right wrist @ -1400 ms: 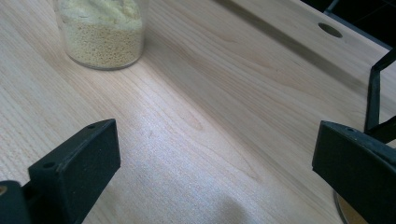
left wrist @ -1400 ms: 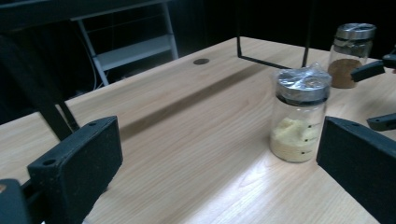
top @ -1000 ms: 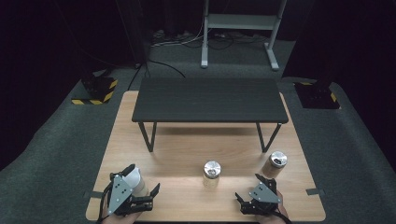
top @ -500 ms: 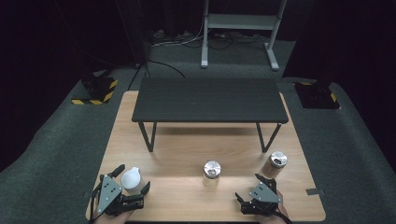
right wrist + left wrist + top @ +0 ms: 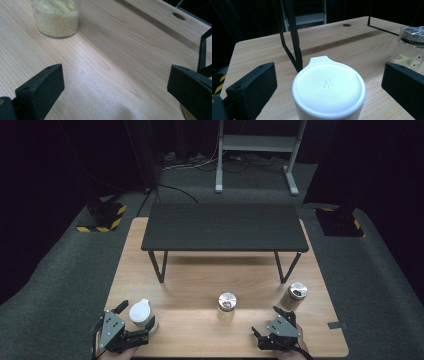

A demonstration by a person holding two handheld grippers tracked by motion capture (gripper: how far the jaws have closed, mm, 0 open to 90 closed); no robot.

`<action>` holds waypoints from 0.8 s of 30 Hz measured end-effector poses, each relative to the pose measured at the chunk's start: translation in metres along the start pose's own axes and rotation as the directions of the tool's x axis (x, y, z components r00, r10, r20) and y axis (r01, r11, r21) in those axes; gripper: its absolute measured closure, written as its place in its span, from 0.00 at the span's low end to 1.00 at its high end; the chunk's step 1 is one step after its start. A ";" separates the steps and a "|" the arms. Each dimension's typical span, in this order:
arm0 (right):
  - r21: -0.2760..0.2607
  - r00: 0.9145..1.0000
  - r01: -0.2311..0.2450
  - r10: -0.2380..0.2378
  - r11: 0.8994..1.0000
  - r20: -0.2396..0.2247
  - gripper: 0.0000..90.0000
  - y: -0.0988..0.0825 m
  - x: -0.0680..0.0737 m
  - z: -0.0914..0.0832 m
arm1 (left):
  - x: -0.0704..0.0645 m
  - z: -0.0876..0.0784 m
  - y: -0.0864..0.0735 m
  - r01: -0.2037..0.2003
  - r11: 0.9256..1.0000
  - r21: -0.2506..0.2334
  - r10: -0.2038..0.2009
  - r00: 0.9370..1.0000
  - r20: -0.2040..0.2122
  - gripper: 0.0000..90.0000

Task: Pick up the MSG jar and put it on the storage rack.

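At the near left corner of the light wooden table point(image 5: 200, 285), the left gripper point(image 5: 131, 322) is standing wide open around a white plastic container with a flat spouted lid point(image 5: 141, 313); in the left gripper view that container point(image 5: 328, 91) is sitting upright between the jaws, touched by neither. The step in hand appears to be the approach to a grasp, so the next move likely calls for closing evenly on its round wall. Further right, a clear glass jar with a silver lid point(image 5: 226, 306) is standing untouched. The right gripper point(image 5: 264, 339) is resting equally wide open over bare wood, holding nothing, near a grain-filled glass jar point(image 5: 57, 17).
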State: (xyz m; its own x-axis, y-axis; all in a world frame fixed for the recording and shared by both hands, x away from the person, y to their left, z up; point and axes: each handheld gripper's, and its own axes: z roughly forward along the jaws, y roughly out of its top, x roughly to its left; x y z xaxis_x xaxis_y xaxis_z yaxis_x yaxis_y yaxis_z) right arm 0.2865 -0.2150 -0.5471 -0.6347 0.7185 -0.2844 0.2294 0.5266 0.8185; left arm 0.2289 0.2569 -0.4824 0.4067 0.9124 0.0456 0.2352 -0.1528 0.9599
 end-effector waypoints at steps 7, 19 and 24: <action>0.000 1.000 -0.001 0.001 1.000 -0.001 0.00 0.000 0.000 0.000 | 0.000 0.002 -0.009 0.006 1.000 -0.002 -0.006 1.000 0.003 0.00; 0.000 1.000 0.000 0.000 1.000 -0.001 0.00 0.000 0.000 0.000 | -0.001 0.008 -0.019 0.004 1.000 0.012 -0.004 1.000 0.002 0.00; 0.001 1.000 0.002 -0.002 1.000 0.002 0.00 0.000 0.000 0.000 | 0.001 0.009 -0.024 0.009 1.000 0.015 -0.009 1.000 0.009 0.00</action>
State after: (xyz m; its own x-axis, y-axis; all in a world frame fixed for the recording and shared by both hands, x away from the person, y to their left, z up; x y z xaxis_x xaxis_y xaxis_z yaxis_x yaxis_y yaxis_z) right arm 0.2862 -0.2147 -0.5472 -0.6336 0.7183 -0.2874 0.2283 0.5286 0.8176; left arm 0.2319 0.2576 -0.5079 0.4122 0.9104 0.0347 0.2522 -0.1506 0.9559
